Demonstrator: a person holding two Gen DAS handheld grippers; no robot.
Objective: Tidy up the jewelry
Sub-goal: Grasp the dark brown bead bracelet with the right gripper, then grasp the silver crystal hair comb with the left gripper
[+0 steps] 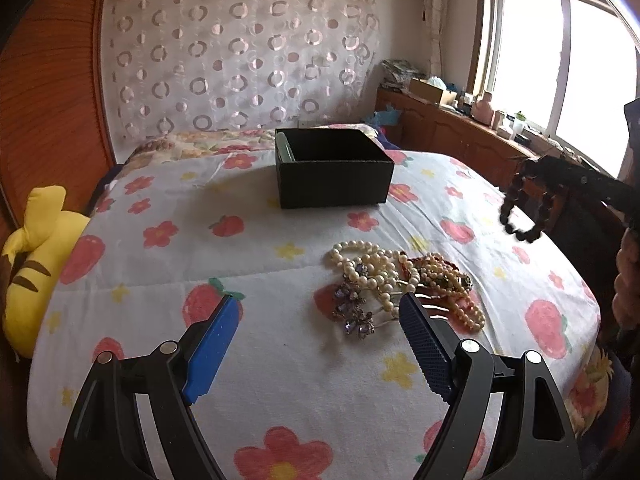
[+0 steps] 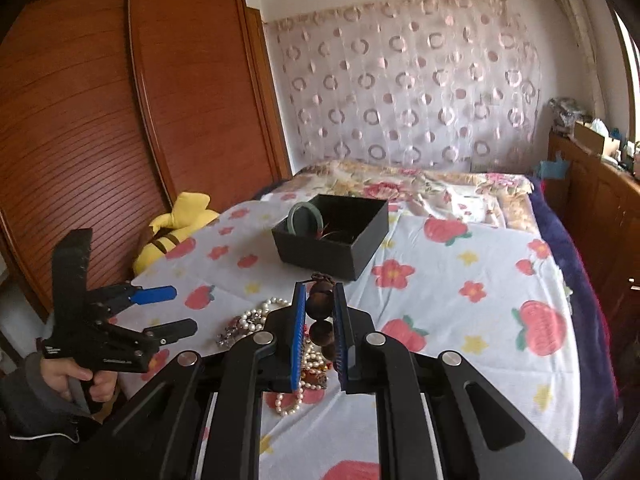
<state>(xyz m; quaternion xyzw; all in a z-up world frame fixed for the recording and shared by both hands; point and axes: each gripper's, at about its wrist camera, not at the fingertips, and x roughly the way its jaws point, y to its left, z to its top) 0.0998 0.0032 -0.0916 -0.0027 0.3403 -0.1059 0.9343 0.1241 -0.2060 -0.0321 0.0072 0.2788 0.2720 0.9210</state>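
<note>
A pile of pearl necklaces (image 1: pixel 404 276) with a purple jewelled piece (image 1: pixel 354 312) lies on the flowered bedspread, just ahead of my open left gripper (image 1: pixel 320 312); the pile also shows in the right wrist view (image 2: pixel 260 316). A black box (image 1: pixel 334 168) stands farther back; in the right wrist view the black box (image 2: pixel 332 236) holds a green bangle (image 2: pixel 304 216). My right gripper (image 2: pixel 320 300) is shut on a dark brown bead bracelet (image 2: pixel 320 316), held above the pile. In the left wrist view that bracelet (image 1: pixel 524 208) hangs at the right. The left gripper (image 2: pixel 170 310) shows open there.
A yellow plush toy (image 1: pixel 32 264) lies at the bed's left edge beside a wooden wardrobe (image 2: pixel 120 120). A wooden cabinet (image 1: pixel 460 136) with clutter runs under the window on the right. A circle-patterned curtain (image 1: pixel 240 52) hangs behind the bed.
</note>
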